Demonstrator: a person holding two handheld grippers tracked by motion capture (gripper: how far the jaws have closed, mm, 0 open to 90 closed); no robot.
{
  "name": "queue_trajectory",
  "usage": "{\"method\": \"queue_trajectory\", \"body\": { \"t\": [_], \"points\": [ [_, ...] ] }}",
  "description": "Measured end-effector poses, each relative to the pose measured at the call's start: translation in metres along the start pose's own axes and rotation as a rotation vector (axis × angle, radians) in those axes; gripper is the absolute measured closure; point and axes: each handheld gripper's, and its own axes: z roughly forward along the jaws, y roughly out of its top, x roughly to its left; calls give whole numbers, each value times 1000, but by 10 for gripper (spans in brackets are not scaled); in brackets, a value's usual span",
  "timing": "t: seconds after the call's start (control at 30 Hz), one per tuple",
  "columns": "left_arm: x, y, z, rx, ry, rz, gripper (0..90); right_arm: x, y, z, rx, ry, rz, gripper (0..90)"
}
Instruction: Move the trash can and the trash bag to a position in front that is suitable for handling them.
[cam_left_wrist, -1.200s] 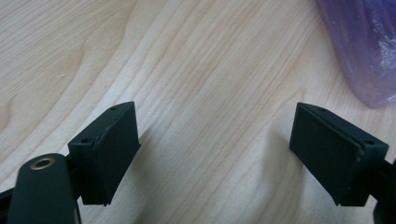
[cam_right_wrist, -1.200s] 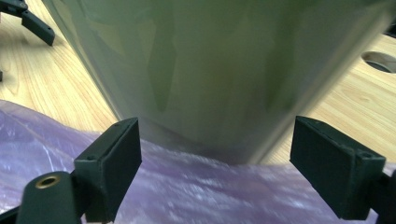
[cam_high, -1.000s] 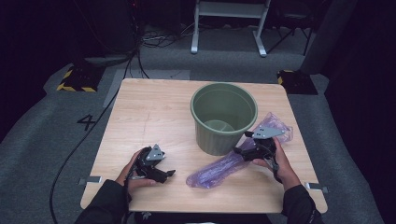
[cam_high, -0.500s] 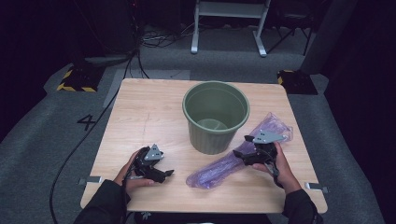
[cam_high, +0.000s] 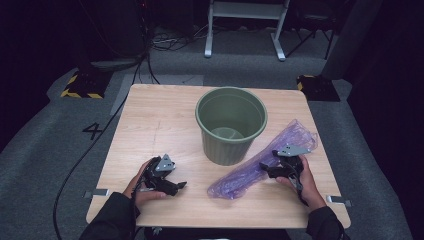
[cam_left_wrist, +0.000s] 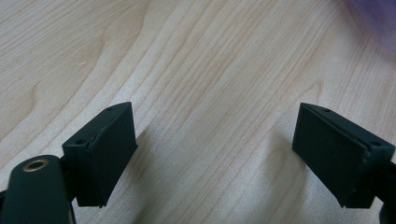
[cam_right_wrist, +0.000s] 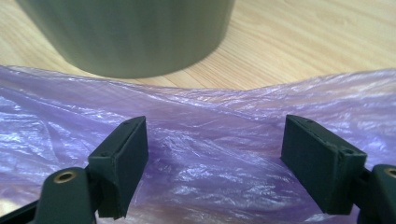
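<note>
With my right tongs (cam_right_wrist: 212, 172) spread over the purple bag (cam_right_wrist: 210, 140), closing to pinch it beside the bin (cam_high: 231, 125), my left tongs (cam_left_wrist: 224, 158) wait spread on the worktop (cam_high: 160, 120).

wooden table (cam_high: 165, 120) bears green bucket (cam_high: 231, 125), purple bag (cam_high: 260, 167).

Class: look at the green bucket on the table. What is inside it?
The green bucket looks empty: its inner wall and part of its floor show bare. The near rim hides the rest of the floor.
</note>
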Motion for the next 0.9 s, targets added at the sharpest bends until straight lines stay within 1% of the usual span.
{"method": "queue_trajectory", "body": {
  "t": [0.1, 0.17, 0.23, 0.3, 0.37, 0.43, 0.5, 0.6, 0.63, 0.73, 0.8, 0.9],
  "points": [
    [-1, 0, 0, -1, 4, -5, 130, -2, -2, 4, 10, 0, 7, 229],
    [-1, 0, 0, -1, 5, -5, 130, -3, -3, 8, 30, 2, 6, 234],
    [-2, 0, 0, -1, 7, -6, 130, -3, -2, 8, 24, -1, 9, 263],
    [-2, 0, 0, 0, 9, -8, 130, -4, -2, 9, 41, 4, 14, 285],
    [-3, 0, 0, 0, 10, -11, 130, -5, -2, 9, 43, 23, 26, 307],
    [-3, 0, 0, 1, 14, -11, 131, -6, -2, 9, 43, 25, 27, 316],
    [-4, 0, 0, 1, 16, -15, 132, -6, -2, 9, 40, 31, 26, 374],
    [-6, 0, 0, -1, 17, -14, 132, -7, -2, 8, 28, 40, 32, 524],
    [-6, -1, 0, 0, 18, -17, 132, -7, -3, 8, 23, 36, 42, 564],
    [-7, -1, -1, -1, 19, -18, 133, -7, -3, 7, 18, 39, 42, 685],
    [-7, -1, -1, -1, 19, -19, 134, -6, -3, 7, 19, 39, 50, 743],
    [-7, -1, -1, 0, 19, -19, 134, -5, -3, 7, 19, 37, 44, 786]
  ]
}}
